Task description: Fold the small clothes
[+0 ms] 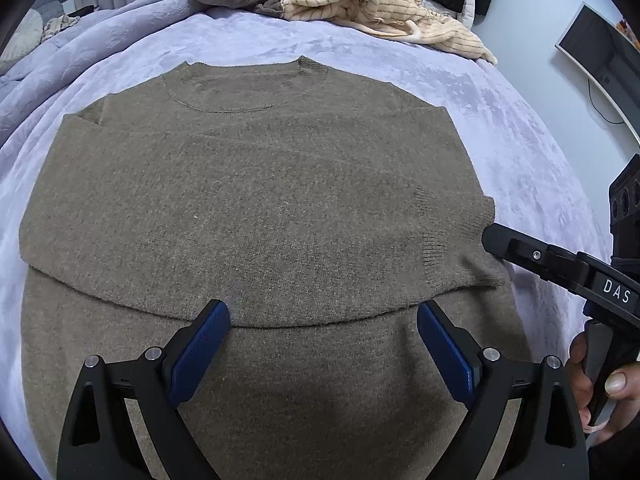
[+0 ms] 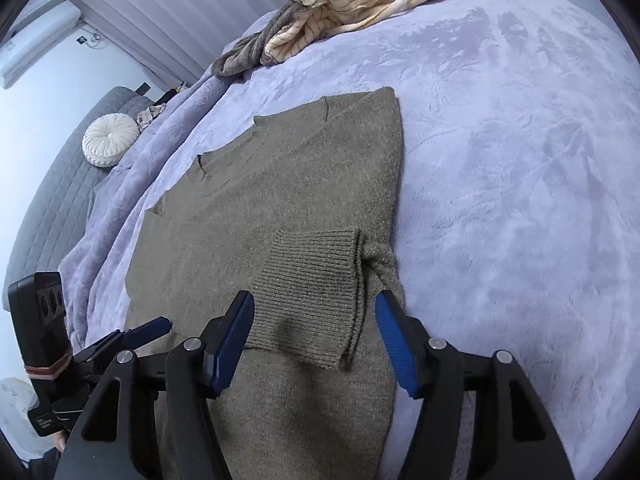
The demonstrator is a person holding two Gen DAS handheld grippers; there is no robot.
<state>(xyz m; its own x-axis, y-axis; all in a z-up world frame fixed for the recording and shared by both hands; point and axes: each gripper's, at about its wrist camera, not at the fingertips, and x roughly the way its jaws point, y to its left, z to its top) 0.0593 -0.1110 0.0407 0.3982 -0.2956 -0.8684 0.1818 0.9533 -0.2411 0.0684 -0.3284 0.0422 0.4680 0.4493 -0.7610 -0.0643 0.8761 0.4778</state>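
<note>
A brown knit sweater [image 1: 256, 184] lies flat on the lilac bed cover, collar at the far side, both sleeves folded across its body. A ribbed cuff [image 1: 448, 236] lies at the right side; it also shows in the right wrist view [image 2: 316, 276]. My left gripper [image 1: 323, 320] is open, hovering over the folded sleeve's lower edge, holding nothing. My right gripper [image 2: 314, 320] is open over the ribbed cuff at the sweater's [image 2: 280, 184] right edge. Its black finger [image 1: 516, 248] reaches the cuff in the left wrist view. The left gripper [image 2: 156, 326] shows at left in the right wrist view.
A pile of grey and cream striped clothes [image 1: 360, 4] lies at the far edge of the bed [image 1: 520, 128]; it also shows in the right wrist view [image 2: 360, 4]. A white round cushion [image 2: 110, 140] sits on a grey couch at left. A monitor [image 1: 600, 60] stands at right.
</note>
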